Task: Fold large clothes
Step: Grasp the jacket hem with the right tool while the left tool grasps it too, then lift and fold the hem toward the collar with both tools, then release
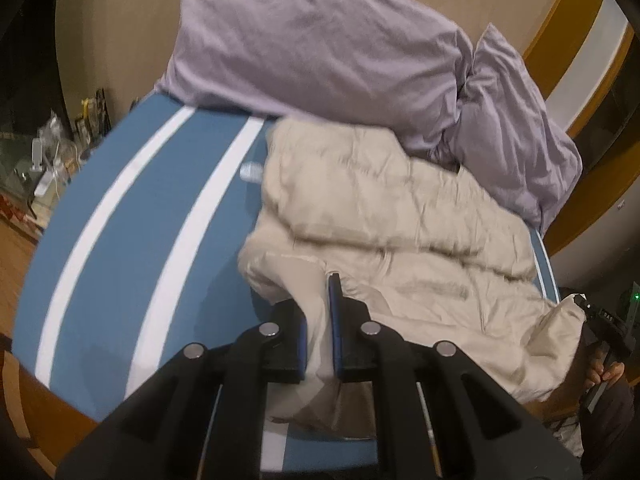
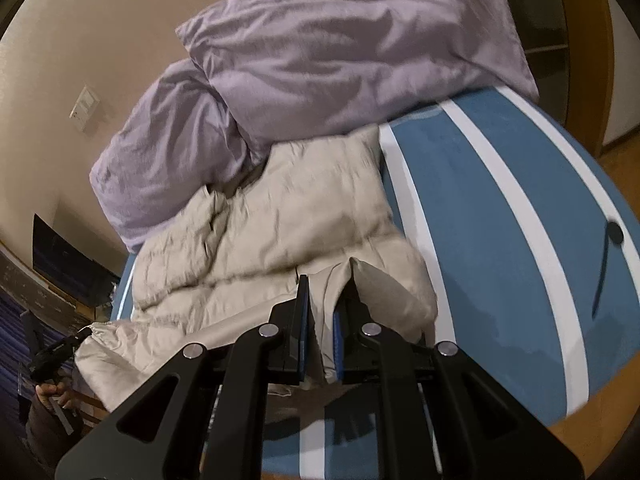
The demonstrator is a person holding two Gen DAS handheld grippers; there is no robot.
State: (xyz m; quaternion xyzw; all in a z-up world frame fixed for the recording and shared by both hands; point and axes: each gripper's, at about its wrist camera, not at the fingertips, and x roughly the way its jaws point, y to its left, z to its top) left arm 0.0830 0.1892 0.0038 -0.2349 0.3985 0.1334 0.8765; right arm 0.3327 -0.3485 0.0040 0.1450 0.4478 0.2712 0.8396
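Beige padded jacket (image 1: pixel 384 220) spread on the blue mat with white stripes (image 1: pixel 120 240), just in front of the lilac bedding (image 1: pixel 320 40) heaped at the mat's far end. Left gripper (image 1: pixel 320 312) clamped on a fold of the jacket's near edge. Right gripper (image 2: pixel 322 312) likewise pinched tight on jacket fabric, near edge lifted off the mat.

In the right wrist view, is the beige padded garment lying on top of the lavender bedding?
No: the beige garment lies on the blue striped surface, in front of the lavender bedding, whose edge overlaps it.
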